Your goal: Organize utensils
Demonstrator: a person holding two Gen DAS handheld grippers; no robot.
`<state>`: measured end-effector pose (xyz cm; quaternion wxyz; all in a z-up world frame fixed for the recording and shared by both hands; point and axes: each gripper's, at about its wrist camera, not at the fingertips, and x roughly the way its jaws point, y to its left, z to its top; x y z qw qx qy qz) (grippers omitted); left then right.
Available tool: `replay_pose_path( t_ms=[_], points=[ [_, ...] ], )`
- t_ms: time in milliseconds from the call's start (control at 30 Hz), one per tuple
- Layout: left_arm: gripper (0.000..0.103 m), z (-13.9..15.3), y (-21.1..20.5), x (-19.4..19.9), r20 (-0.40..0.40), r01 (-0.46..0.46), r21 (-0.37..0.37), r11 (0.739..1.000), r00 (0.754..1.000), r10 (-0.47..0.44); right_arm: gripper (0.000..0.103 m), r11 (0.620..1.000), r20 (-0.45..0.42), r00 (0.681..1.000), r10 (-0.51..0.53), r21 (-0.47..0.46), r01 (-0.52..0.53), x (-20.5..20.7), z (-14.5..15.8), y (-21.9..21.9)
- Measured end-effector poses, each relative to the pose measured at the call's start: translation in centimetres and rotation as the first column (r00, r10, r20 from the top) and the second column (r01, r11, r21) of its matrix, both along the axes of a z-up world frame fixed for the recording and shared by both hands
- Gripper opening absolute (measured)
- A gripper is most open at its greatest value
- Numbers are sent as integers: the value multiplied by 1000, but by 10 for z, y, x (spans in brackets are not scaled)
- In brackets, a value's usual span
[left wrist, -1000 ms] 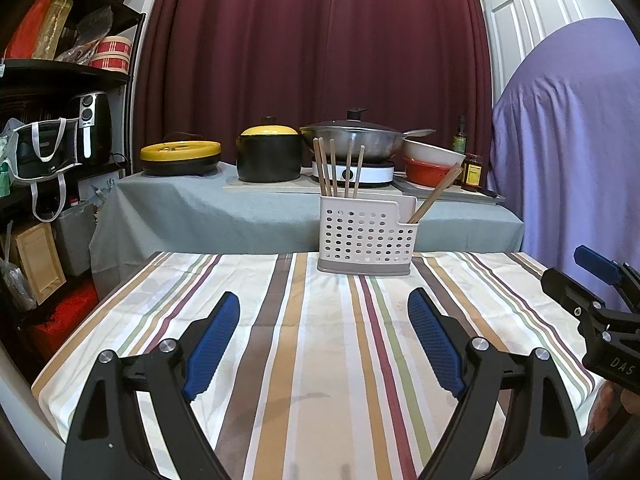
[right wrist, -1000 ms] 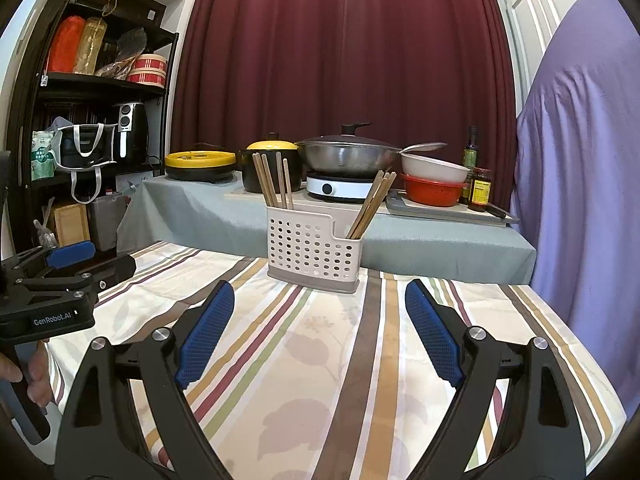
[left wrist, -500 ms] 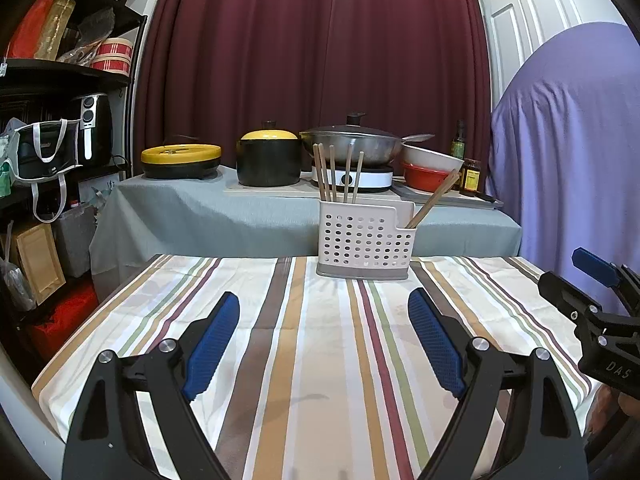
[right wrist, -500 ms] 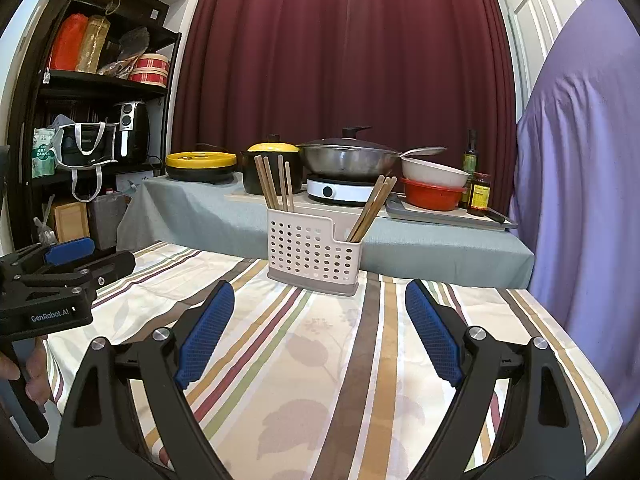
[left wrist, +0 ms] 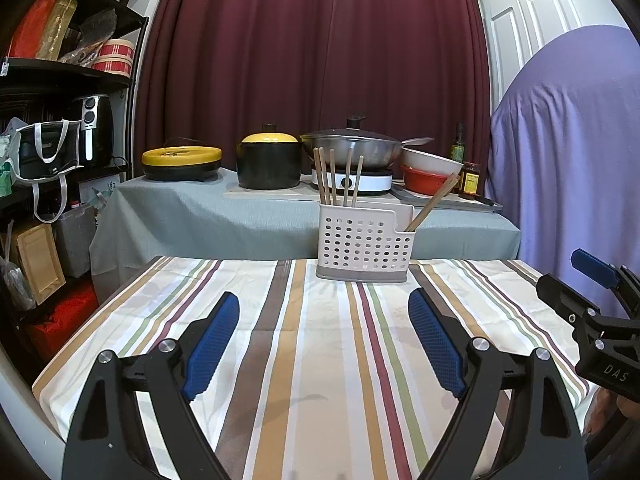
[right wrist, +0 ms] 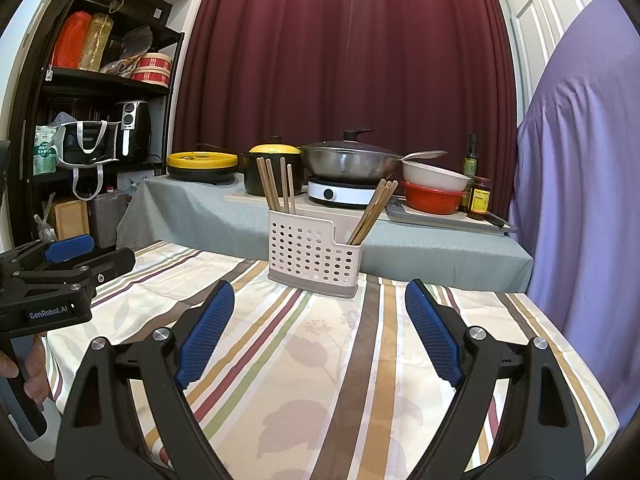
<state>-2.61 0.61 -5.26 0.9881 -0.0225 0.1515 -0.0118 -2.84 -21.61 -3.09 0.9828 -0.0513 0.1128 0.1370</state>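
With chopsticks (left wrist: 338, 178) already in the holder (left wrist: 362, 246) at twelve o'clock, the bench (left wrist: 280, 360) looks cleared, and the left gripper (left wrist: 324, 340) and right gripper (right wrist: 316, 332) hang wide apart, empty.

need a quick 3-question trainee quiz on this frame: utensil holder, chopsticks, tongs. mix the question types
1. True or false: both tongs, left and right, are open with nothing between their pads.
2. The chopsticks in the utensil holder stand in how many groups? A) one B) two C) three
3. Fill in: the holder stands on the ______ tablecloth.

Key:
1. True. Only cloth shows between the blue pads.
2. B. An upright group in the taller compartment and a leaning group in the lower one.
3. Striped.
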Motion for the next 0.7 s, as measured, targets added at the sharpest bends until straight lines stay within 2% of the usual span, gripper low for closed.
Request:
replay_pose_path(
  t_ms=[700],
  points=[
    [84,3,-2,-5,21,11,3,1000,1000,-11,85,1000,2,1000,0,-2,0,-1,1,1]
  ],
)
